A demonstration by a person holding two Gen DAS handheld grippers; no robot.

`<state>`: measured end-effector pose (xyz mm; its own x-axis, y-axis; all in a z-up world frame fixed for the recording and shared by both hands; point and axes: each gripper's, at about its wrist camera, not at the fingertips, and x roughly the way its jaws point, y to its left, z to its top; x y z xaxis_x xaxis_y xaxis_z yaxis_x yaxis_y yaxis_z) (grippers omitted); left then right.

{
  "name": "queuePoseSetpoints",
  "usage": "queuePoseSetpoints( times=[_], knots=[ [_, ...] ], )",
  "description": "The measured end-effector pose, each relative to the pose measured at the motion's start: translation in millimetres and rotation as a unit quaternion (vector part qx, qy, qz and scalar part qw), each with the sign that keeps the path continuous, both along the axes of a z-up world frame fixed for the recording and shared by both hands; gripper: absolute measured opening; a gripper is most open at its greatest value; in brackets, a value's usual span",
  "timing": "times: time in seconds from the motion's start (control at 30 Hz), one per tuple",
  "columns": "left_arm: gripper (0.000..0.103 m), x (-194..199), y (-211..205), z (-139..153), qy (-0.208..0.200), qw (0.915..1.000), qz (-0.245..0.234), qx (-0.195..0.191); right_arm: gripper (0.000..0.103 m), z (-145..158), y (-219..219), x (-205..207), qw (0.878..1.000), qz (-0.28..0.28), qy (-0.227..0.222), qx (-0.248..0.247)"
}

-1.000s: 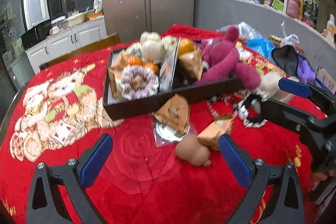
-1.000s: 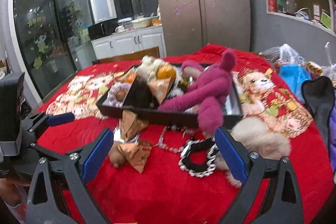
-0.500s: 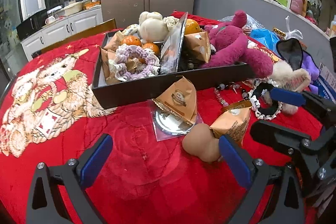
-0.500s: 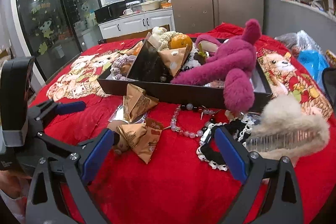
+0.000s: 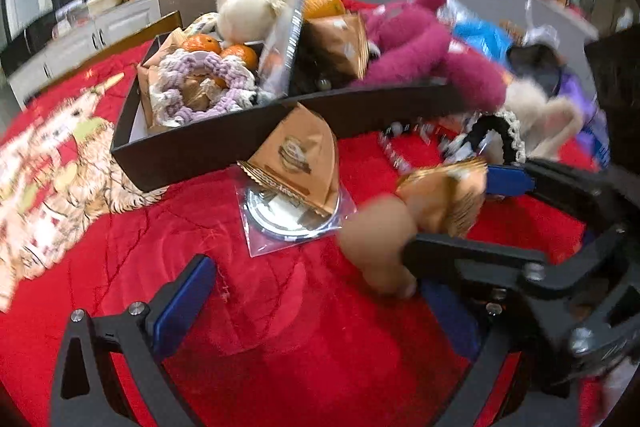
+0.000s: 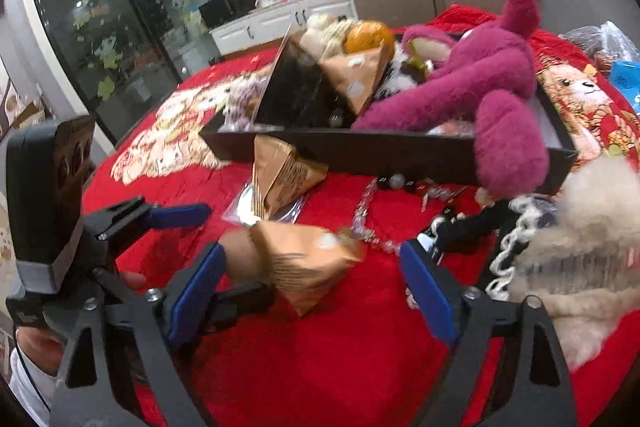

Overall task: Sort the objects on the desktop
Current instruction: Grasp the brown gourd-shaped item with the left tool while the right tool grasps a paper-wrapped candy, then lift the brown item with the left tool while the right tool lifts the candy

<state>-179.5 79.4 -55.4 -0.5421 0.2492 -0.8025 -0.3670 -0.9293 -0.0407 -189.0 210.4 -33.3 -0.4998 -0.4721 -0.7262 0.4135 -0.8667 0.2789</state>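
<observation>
Down on a red blanket (image 5: 280, 307) printed with cartoon bears, two hand-held grippers work close together in front of a black tray (image 5: 224, 143). From the right wrist view, the right gripper (image 6: 312, 275) has its blue-padded jaws closing around a gold triangular snack packet (image 6: 316, 263) that lies on the blanket against a tan egg-shaped object (image 6: 240, 255); the pads do not yet press on the packet. From the left wrist view, the left gripper (image 5: 316, 307) sits low over bare blanket with its jaws spread wide and nothing between them, just left of that tan object. A second gold packet (image 5: 300, 159) leans against the tray's front wall, resting on a clear-bagged silver disc (image 5: 288, 219). Inside the tray are a magenta plush bear (image 5: 416, 43), a cream plush toy (image 5: 244, 11), oranges (image 5: 236, 53) and a knitted ring (image 5: 200, 83). Beads (image 6: 372, 223) and a black lace-edged band (image 6: 480, 223) lie on the blanket near a fluffy beige piece (image 6: 580, 239).
</observation>
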Motion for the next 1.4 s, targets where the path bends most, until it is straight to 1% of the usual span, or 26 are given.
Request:
queuePoseSetpoints(
  times=[0.03, 0.07, 0.1, 0.13, 0.2, 0.23, 0.27, 0.3, 0.37, 0.4, 0.47, 0.57, 0.63, 0.67, 0.7, 0.77, 0.83, 0.93, 0.97, 1.1, 1.23, 1.4],
  knots=[
    [0.103, 1, 5, -1, 0.003, 0.9999, -0.002, -0.015, 0.071, -3, -2, -1, 1.000, 0.006, -0.007, 0.000],
    [0.103, 1, 5, -1, 0.005, 0.9999, -0.004, -0.015, 0.068, -3, -4, -1, 1.000, 0.014, -0.010, -0.008],
    [0.103, 1, 5, -1, 0.004, 0.9999, -0.006, -0.010, 0.062, -3, -5, 0, 1.000, 0.019, -0.009, -0.010],
    [0.103, 1, 2, -1, 0.003, 1.0000, -0.006, -0.003, 0.059, -2, -7, 2, 1.000, 0.024, -0.006, -0.010],
    [0.103, 1, -2, 0, 0.003, 0.9999, -0.005, 0.009, 0.048, 0, -10, 4, 1.000, 0.027, -0.001, -0.012],
    [0.102, 1, -3, 0, 0.003, 0.9999, -0.005, 0.014, 0.046, 1, -11, 4, 1.000, 0.028, 0.000, -0.013],
    [0.100, 1, -7, 1, 0.003, 0.9998, -0.004, 0.020, 0.044, 2, -11, 5, 1.000, 0.027, 0.004, -0.012],
    [0.095, 2, -8, 2, 0.005, 0.9997, -0.002, 0.022, 0.042, 3, -10, 5, 1.000, 0.026, 0.005, -0.012],
    [0.092, 2, -6, 4, 0.006, 0.9997, -0.005, 0.025, 0.038, 3, -8, 6, 1.000, 0.023, 0.005, -0.017],
    [0.087, 3, -5, 5, 0.008, 0.9997, -0.007, 0.024, 0.037, 3, -7, 6, 1.000, 0.021, 0.003, -0.018],
    [0.076, 4, -2, 6, 0.014, 0.9996, -0.011, 0.021, 0.036, 4, -6, 7, 1.000, 0.020, 0.006, -0.015],
    [0.072, 6, -1, 7, 0.015, 0.9996, -0.014, 0.020, 0.036, 8, -4, 9, 0.999, 0.021, 0.013, -0.021],
    [0.063, 7, -1, 8, 0.017, 0.9994, -0.018, 0.023, 0.036, 10, -3, 11, 0.999, 0.023, 0.019, -0.024],
    [0.049, 9, 0, 8, 0.017, 0.9993, -0.020, 0.026, 0.036, 11, -3, 12, 0.999, 0.022, 0.022, -0.024],
    [0.047, 10, 0, 9, 0.019, 0.9992, -0.022, 0.029, 0.036, 12, -3, 13, 0.999, 0.023, 0.024, -0.023],
    [0.046, 11, 2, 9, 0.020, 0.9993, -0.023, 0.021, 0.036, 13, -2, 13, 0.999, 0.021, 0.026, -0.024],
    [0.042, 13, 4, 9, 0.023, 0.9991, -0.027, 0.022, 0.036, 13, 0, 13, 0.999, 0.019, 0.027, -0.025],
    [0.031, 15, 4, 9, 0.022, 0.9989, -0.031, 0.026, 0.036, 14, 2, 14, 0.999, 0.016, 0.028, -0.027],
    [0.028, 16, 6, 10, 0.023, 0.9988, -0.035, 0.025, 0.036, 15, 2, 14, 0.999, 0.017, 0.029, -0.025],
    [0.027, 16, 8, 9, 0.026, 0.9989, -0.035, 0.017, 0.036, 15, 0, 16, 0.999, 0.020, 0.034, -0.020],
    [0.027, 13, 4, 8, 0.014, 0.9989, -0.029, 0.033, 0.036, 15, -1, 17, 0.999, 0.022, 0.037, -0.018],
    [0.027, 16, 3, 10, 0.021, 0.9986, -0.031, 0.038, 0.036, 14, -1, 17, 0.999, 0.019, 0.037, -0.013]
  ],
)
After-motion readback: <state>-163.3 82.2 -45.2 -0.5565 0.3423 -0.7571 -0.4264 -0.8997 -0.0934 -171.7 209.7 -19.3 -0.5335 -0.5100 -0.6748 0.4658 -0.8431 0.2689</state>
